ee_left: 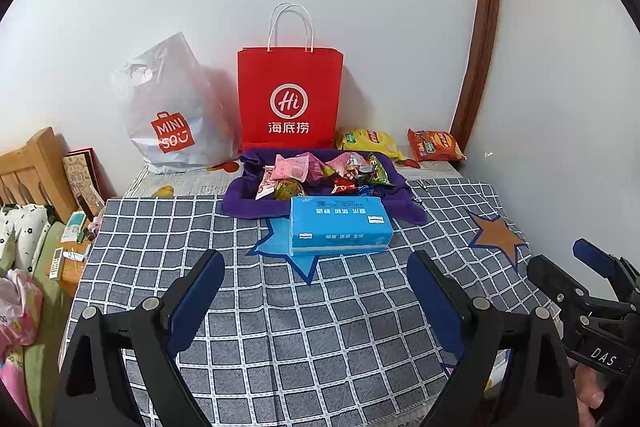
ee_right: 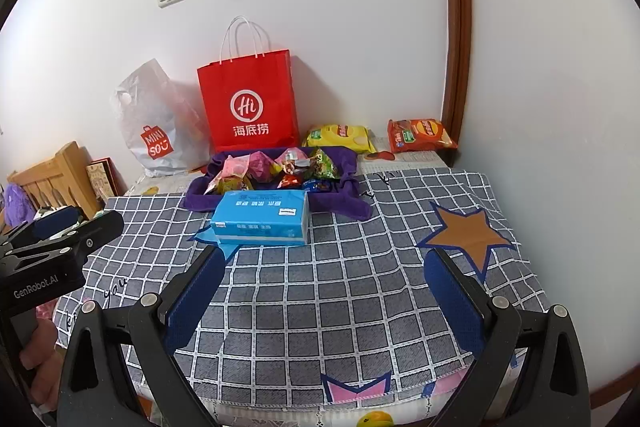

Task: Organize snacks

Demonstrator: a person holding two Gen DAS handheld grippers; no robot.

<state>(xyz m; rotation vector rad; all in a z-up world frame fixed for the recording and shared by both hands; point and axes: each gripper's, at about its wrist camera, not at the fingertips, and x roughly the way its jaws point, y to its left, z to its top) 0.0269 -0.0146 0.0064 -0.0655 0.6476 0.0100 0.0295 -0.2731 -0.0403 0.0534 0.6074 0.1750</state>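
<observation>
So purple cloth tray (ee_left: 240, 193) w/ mixed snack packets (ee_left: 320, 175); left claw (ee_left: 316, 291) & right claw (ee_right: 326, 285) both wide, empty.

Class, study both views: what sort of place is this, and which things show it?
Probably a home bedroom: a wooden bed frame with floral bedding beside a cloth-covered table, plus shopping bags against the wall.

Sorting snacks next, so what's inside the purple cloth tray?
The purple cloth tray holds a heap of small wrapped snacks, pink, green and red. The blue tissue pack in front hides its near edge; lower layers are covered.
</observation>
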